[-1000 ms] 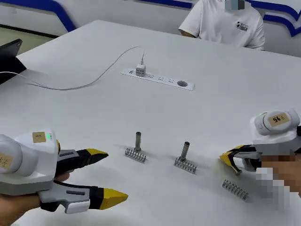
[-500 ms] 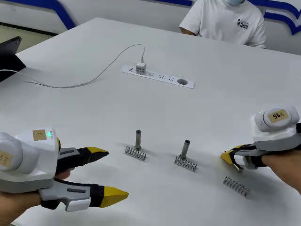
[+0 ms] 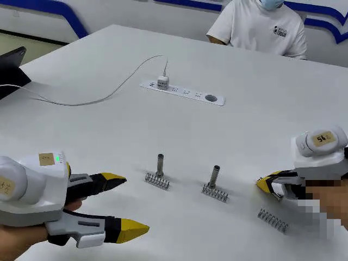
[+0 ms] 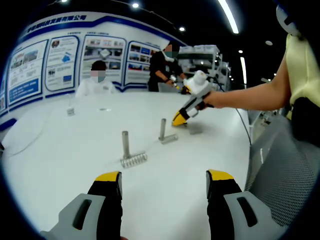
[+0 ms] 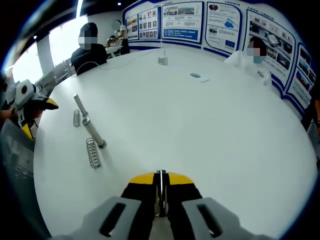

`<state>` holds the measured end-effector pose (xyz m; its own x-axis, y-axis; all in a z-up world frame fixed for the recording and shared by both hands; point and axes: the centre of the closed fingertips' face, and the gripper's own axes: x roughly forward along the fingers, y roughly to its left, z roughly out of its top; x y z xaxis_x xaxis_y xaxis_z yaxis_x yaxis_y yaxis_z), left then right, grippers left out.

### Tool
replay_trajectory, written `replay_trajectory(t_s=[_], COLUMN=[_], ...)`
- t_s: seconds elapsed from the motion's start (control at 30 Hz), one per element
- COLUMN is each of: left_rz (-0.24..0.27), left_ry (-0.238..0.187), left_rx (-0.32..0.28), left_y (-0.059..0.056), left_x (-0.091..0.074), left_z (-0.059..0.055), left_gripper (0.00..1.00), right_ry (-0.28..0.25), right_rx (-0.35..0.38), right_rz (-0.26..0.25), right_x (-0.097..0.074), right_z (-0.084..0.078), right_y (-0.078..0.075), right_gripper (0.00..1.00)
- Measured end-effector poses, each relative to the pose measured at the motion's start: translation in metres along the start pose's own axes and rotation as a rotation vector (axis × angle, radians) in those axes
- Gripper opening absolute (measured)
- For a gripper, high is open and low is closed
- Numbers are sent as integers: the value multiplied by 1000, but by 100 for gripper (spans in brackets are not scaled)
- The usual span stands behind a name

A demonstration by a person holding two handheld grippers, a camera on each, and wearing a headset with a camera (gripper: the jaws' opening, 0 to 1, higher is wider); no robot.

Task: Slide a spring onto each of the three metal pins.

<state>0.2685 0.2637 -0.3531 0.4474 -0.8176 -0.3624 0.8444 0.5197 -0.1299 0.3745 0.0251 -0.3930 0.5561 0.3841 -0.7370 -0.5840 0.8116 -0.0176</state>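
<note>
Metal pins stood upright on the white table (image 3: 255, 125), two of them: the left pin (image 3: 160, 163) and the middle pin (image 3: 215, 175). Each had a spring lying flat at its foot, the left spring (image 3: 156, 180) and the middle spring (image 3: 215, 192), touching the base or just beside it. A third spring (image 3: 272, 220) lay alone on the table, just beside the right gripper (image 3: 267, 184).

No spring was on a pin yet, so I judge that the task was at its very beginning, at the step of preparing the first threading.

The left gripper (image 4: 165, 177) had its jaws wide apart and gripped nothing. It hovered over the table, well apart from the left pin, with its tips pointing toward the pins. The right gripper had its jaws pressed together on a thin metal piece (image 5: 160, 195). I take this for the third pin, but too little of it showed to be sure.

The next move, as I judge it, calls for the free left gripper to pinch one spring by its end. It must then turn the coil upright and bring its opening exactly over a pin top before it lets the coil slide down.
</note>
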Motion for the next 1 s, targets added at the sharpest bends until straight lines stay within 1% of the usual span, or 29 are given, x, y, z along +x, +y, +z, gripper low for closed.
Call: replay_trajectory(t_s=[0.13, 0.23, 0.43, 0.73, 1.0], left_rz=[3, 0, -7, -7, -2], left_ry=[-3, -5, -9, -18, -24], left_rx=[-2, 2, 12, 23, 28], left_y=[1, 0, -3, -4, -4], left_x=[0, 0, 2, 0, -3], left_z=[1, 3, 7, 12, 14], left_gripper=[69, 69, 69, 69, 69], right_ry=[-21, -40, -67, -71, -84], right_rx=[-6, -3, 23, 30, 25], right_rz=[-5, -11, -24, -34, -45], right_x=[-10, -18, -32, -37, -45], right_z=[4, 7, 8, 1, 3], right_y=[1, 0, 1, 2, 2], right_gripper=[9, 9, 8, 8, 8])
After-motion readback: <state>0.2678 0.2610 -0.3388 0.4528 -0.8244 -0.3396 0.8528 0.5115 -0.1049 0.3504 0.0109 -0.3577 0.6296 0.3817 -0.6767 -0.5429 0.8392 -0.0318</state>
